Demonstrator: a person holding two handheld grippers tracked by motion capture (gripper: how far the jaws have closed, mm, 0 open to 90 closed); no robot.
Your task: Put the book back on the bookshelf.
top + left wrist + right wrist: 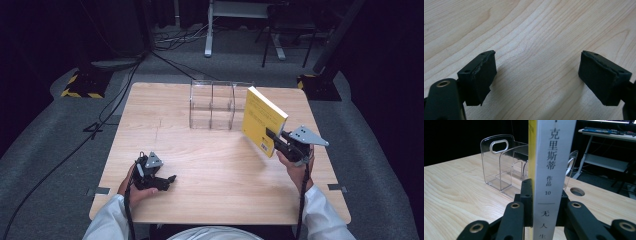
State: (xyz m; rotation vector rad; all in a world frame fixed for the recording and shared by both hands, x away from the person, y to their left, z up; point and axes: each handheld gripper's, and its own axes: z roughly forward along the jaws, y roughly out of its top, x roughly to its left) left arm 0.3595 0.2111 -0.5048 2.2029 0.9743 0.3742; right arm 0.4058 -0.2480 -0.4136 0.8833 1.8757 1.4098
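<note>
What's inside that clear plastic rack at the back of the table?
Nothing that can be seen: the clear rack has bare dividers, with table wood showing through. The yellow book, gripped in the right claw, covers the rack's right end, so that part stays hidden.

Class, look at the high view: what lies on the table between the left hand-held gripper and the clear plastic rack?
Nothing: only bare wooden table separates the left hand-held gripper from the rack in the high view.

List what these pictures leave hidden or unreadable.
- Yellow book: cover print too small in the high view; in the right gripper view its spine is cut off top and bottom.
- Clear organizer: its right part hidden behind the book.
- Left gripper: its view takes in bare table alone.
</note>
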